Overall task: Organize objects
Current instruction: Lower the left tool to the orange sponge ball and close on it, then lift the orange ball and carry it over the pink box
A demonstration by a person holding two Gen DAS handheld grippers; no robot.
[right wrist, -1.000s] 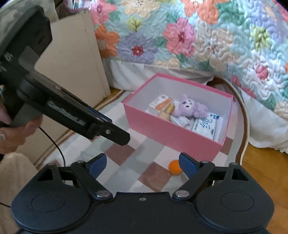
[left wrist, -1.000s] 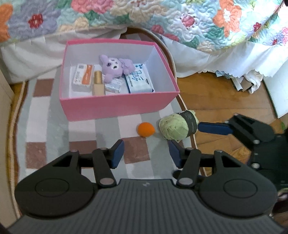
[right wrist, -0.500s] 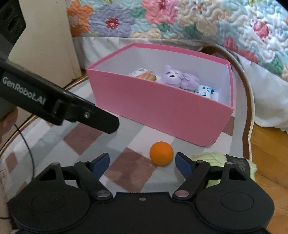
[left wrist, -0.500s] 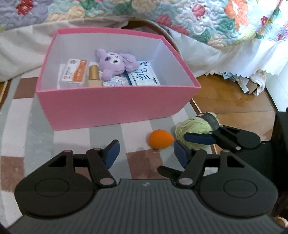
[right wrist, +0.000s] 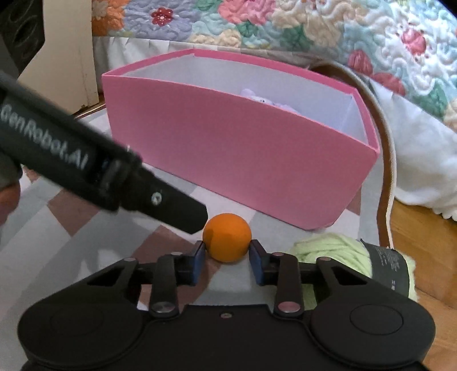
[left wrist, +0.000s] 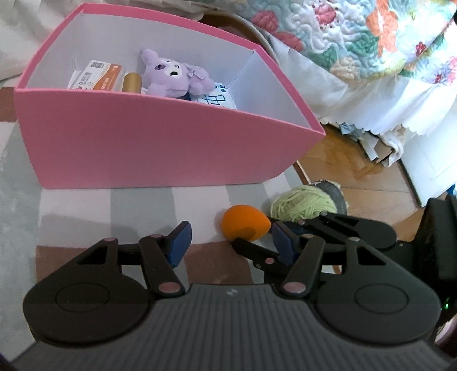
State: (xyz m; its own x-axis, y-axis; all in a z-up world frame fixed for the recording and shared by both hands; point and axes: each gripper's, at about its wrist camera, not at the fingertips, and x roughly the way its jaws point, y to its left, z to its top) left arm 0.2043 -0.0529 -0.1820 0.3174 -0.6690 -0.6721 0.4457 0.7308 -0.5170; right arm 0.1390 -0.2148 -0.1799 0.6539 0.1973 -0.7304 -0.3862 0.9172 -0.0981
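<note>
Right wrist view: right gripper (right wrist: 226,256) sits low on the checked rug (right wrist: 71,217), blue pads on either side of the orange sponge (right wrist: 227,237), a smooth matte egg shape, seen round end-on here. Pads look to be touching its flanks, so narrowly parted and closed on it. Sponge is on the rug just in front of the pink box (right wrist: 240,154), stiff card with a white inside. Pale green yarn ball (right wrist: 331,251), fuzzy, with a dark paper band, lies just right of the sponge at the rug edge. Left gripper's black finger crosses the frame from the left, tip just beside the sponge. Left wrist view: left gripper (left wrist: 228,242) is wide open, holding nothing, with the sponge (left wrist: 245,225) and yarn (left wrist: 302,204) ahead and right of it. Only this view shows the sponge's pointed end and the box (left wrist: 160,145) contents: purple plush toy (left wrist: 174,74), orange-white carton (left wrist: 97,77), gold cylinder (left wrist: 132,82), blue-printed white packet (left wrist: 217,98). Quilted floral bedspread (right wrist: 285,25) is behind the box in both.
</note>
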